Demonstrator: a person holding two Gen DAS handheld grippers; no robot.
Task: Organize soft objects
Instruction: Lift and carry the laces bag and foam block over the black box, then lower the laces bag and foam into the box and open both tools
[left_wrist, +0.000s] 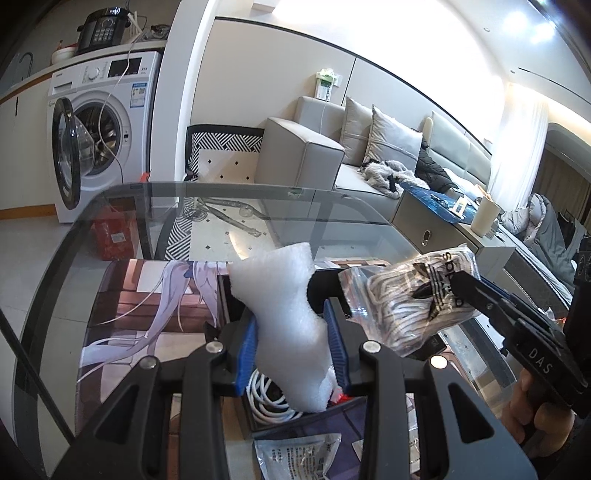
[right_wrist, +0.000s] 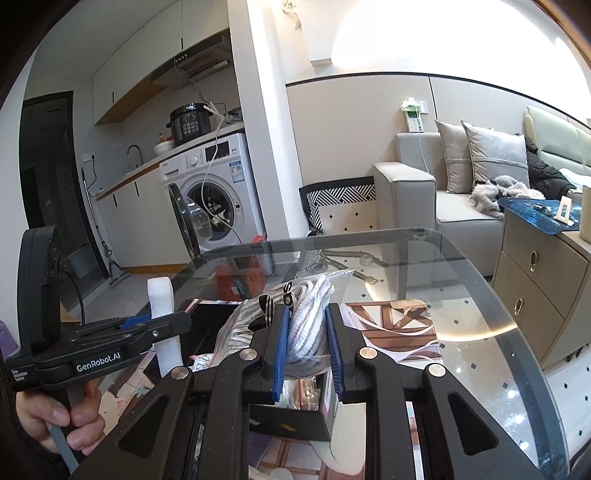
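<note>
At lower centre, the left claw (left_wrist: 291, 350) is clenched on a white foam piece (left_wrist: 284, 310) rising between its blue pads above the black box (left_wrist: 295, 417). The right claw (right_wrist: 306, 343) grips the bagged white laces (right_wrist: 295, 314) over the glass counter (right_wrist: 461, 295); a washing machine (left_wrist: 99, 122) stands upper left.

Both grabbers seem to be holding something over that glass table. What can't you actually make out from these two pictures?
- Black box contents: in the left view, the white foam piece covers most; only a white cable coil shows.
- Bag of white laces: in the right view, the jaws hide its lower part.
- Printed packet: cut off by the left view's bottom edge, text too small.
</note>
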